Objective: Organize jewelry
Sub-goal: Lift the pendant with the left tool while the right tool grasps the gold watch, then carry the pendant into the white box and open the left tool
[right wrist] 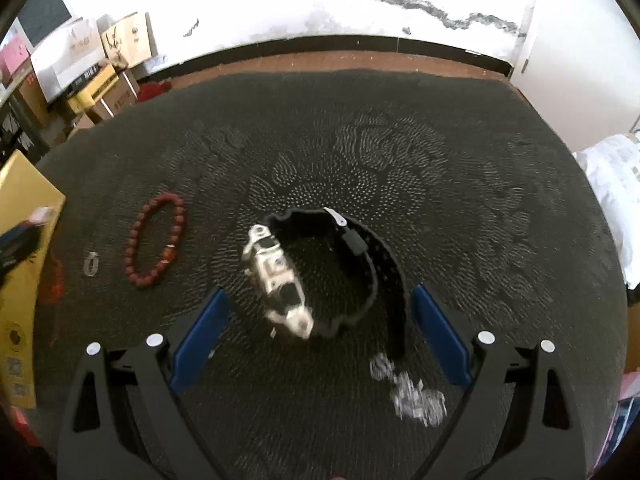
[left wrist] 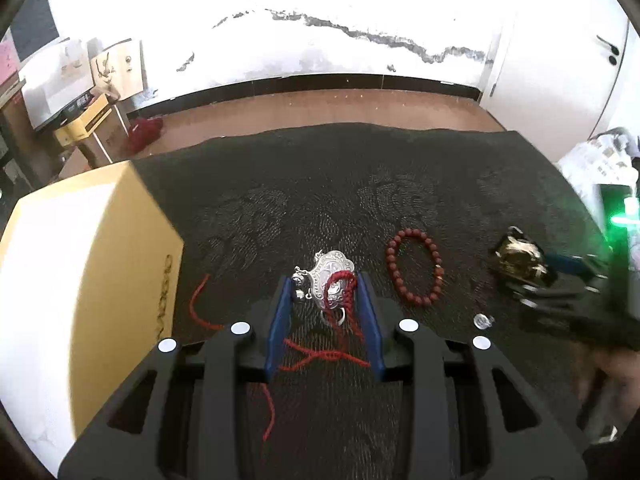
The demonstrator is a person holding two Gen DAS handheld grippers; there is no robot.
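The left gripper has its blue fingers on either side of a silver lock pendant strung on a red cord — narrowly parted, the pads close to the pendant, though I cannot tell if they actually grip it. The pendant lies on the dark patterned mat toward its near-left part, beside a yellow box at the mat's left edge. A red bead bracelet and a small silver ring lie just to the right. The right gripper is spread wide and holds nothing; a black-strapped watch lies between its fingers near the mat's middle, with blurred silver pieces by the near edge.
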